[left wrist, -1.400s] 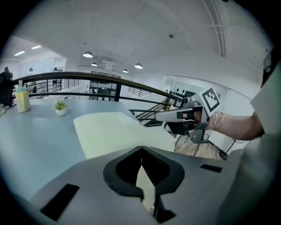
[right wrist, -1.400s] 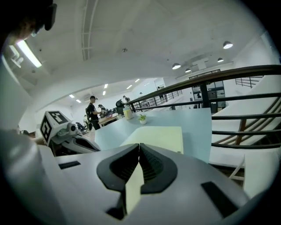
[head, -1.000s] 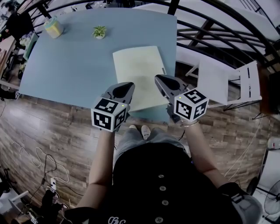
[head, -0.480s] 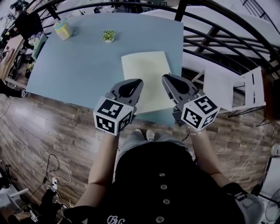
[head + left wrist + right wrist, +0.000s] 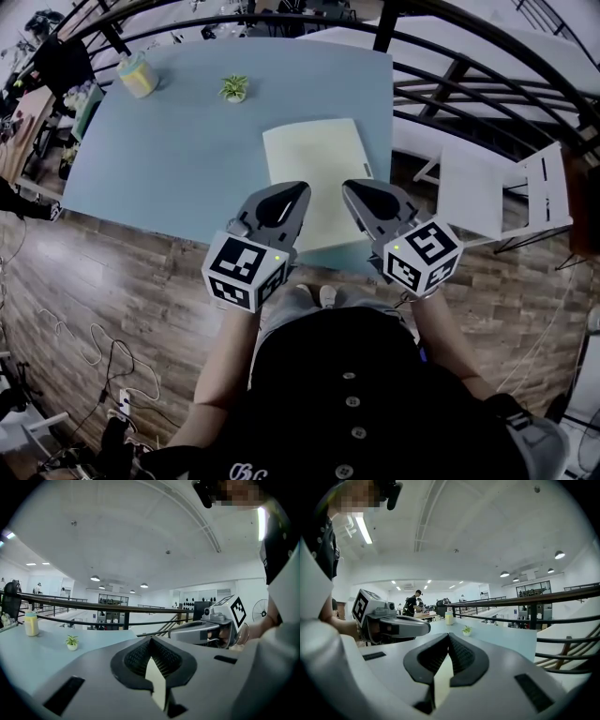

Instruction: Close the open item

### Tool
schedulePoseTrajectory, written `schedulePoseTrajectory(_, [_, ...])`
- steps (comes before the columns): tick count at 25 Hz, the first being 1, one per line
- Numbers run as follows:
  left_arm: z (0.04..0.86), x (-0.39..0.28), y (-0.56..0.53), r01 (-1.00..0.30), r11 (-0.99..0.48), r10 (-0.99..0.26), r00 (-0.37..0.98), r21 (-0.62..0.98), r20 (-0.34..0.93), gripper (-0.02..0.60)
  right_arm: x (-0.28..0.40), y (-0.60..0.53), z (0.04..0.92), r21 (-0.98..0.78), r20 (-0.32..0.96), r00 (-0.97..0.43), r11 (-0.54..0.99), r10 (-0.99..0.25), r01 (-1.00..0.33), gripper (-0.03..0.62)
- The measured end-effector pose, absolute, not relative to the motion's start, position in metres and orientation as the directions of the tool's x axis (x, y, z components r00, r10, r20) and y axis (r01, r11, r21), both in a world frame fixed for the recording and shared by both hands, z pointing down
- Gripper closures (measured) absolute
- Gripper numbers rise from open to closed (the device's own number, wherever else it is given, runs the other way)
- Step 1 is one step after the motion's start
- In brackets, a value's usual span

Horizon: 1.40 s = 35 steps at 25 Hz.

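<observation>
Trouble from here would start with the jaws themselves. Both the left gripper (image 5: pixel 296 191) and the right gripper (image 5: pixel 349 187) had their jaws pressed together with nothing caught in them. The pale wedge behind each pair of tips in the gripper views looked like the cover lying below, not something pinched. The two grippers hung side by side, apart from each other, above the near edge of the surface (image 5: pixel 178 150), pointing roughly level over it.

The task's thing, a pale yellow-green folder-like item (image 5: pixel 311 155), lay flat on the surface near its right-hand corner, its near end hidden under the two grippers. In the head view it read as a single flat panel. I could not tell whether any flap was raised, so it may already have been closed.

I judged two risks. Coming down with closed tips onto a thin flat cover could shove the whole item toward the surface's edge, which lay close on the right and near sides, and tip it off toward the floor. And if a leaf did need turning, closed jaws could not pick up its edge; they would have to part first. The small potted plant (image 5: pixel 234 88) and the yellowish container (image 5: pixel 138 73) stood well apart at the far side, unlikely to be disturbed.
</observation>
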<state>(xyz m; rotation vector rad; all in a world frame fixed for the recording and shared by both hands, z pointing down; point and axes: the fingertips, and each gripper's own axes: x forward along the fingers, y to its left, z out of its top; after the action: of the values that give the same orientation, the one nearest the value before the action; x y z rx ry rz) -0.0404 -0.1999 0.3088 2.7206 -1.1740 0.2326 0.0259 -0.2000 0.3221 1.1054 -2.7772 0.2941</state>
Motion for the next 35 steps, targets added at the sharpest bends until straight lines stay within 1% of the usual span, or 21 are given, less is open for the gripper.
schedulePoseTrajectory(5, [0.315,-0.039,-0.194,-0.732,-0.678,-0.710,0.675,0.067,0.202,0.565,0.026,-0.196,0.320,-0.139,0.185,-0.723,0.711,-0.665,-0.689,0.589])
schedulePoseTrajectory(22, [0.346,-0.039,-0.188,-0.740,-0.669,-0.698,0.657,0.071,0.285,0.565,0.021,-0.189,0.344,-0.167,0.226,-0.724,0.706,-0.652,-0.688,0.589])
schedulePoseTrajectory(30, [0.361,-0.038,-0.188,-0.743,-0.662,-0.679,0.652,0.104,0.338,0.565,0.020,-0.188,0.351,-0.187,0.239,-0.735,0.712,-0.635,-0.677,0.589])
schedulePoseTrajectory(35, [0.363,-0.037,-0.187,-0.746,-0.656,-0.680,0.649,0.115,0.341,0.565,0.016,-0.185,0.356,-0.203,0.255,-0.749,0.724,-0.611,-0.659,0.589])
